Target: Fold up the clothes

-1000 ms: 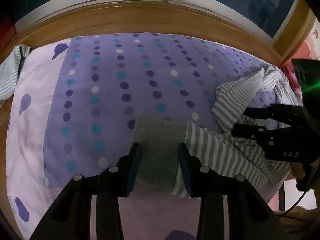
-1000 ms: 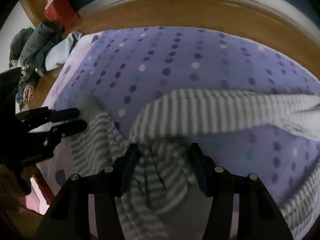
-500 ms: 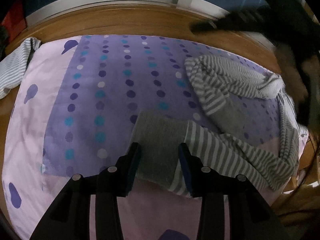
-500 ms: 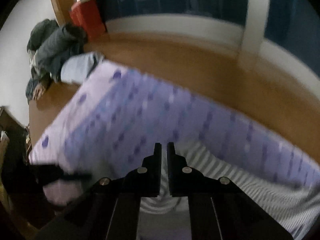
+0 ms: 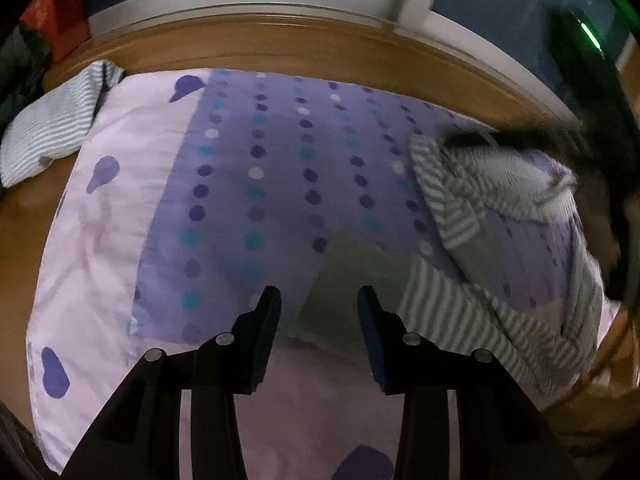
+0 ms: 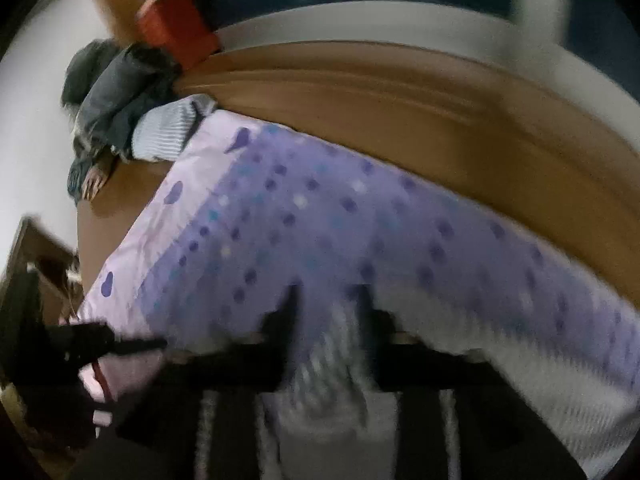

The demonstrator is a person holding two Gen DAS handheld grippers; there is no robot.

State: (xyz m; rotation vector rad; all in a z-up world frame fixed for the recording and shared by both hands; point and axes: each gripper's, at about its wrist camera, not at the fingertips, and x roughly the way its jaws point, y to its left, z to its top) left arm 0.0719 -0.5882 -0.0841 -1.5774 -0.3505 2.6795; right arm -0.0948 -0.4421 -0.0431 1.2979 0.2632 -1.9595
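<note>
The grey-and-white striped garment (image 5: 472,312) lay spread across the near right part of the purple polka-dot sheet (image 5: 280,184), its plain grey cuff end (image 5: 344,280) toward the left gripper (image 5: 318,312). That gripper's jaws stood apart over the cuff end, pressing nothing. The right gripper (image 6: 328,312), badly blurred, had its jaws opening with striped cloth between them, not gripped. A second striped garment (image 5: 52,132) lay at the sheet's far left corner on the wooden surface (image 5: 24,240), beside a pile of dark clothes (image 6: 116,108).
</note>
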